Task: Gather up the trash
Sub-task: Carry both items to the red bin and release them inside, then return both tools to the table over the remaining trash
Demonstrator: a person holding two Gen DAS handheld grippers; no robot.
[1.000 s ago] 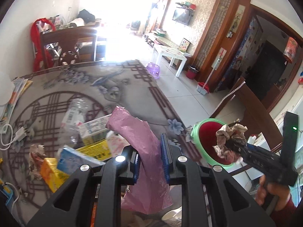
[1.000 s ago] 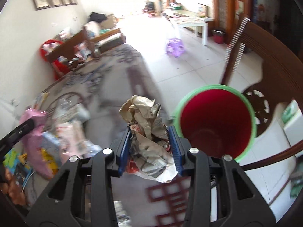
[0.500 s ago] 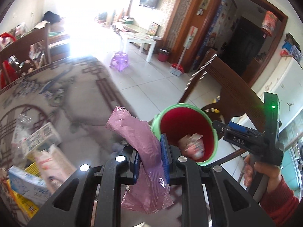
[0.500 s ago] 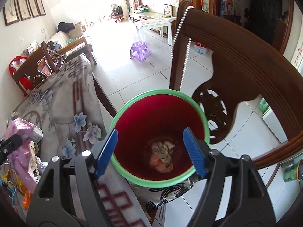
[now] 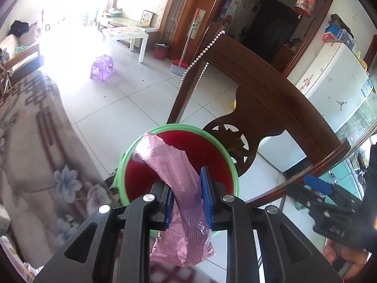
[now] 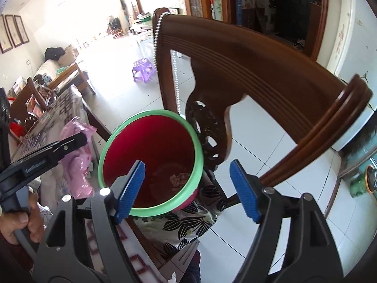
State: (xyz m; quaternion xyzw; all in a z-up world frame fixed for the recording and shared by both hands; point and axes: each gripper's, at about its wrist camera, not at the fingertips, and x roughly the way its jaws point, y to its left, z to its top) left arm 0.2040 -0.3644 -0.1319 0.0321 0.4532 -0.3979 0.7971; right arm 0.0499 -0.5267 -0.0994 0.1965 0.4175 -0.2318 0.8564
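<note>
The left gripper pinches a pink plastic wrapper just ahead of and above the mouth of the red bin, whose green rim sits beside the table. The right gripper stands spread and empty, off to the far side of the bin.

The risk, as I judge it: the wrapper is long and light, and its lower tail hangs on the near side of the rim. Released now, it may drape over the edge or slide down outside.

Only the right wrist view shows the crumpled paper already lying in the bin's bottom; the left wrist view has it hidden behind the wrapper.
</note>
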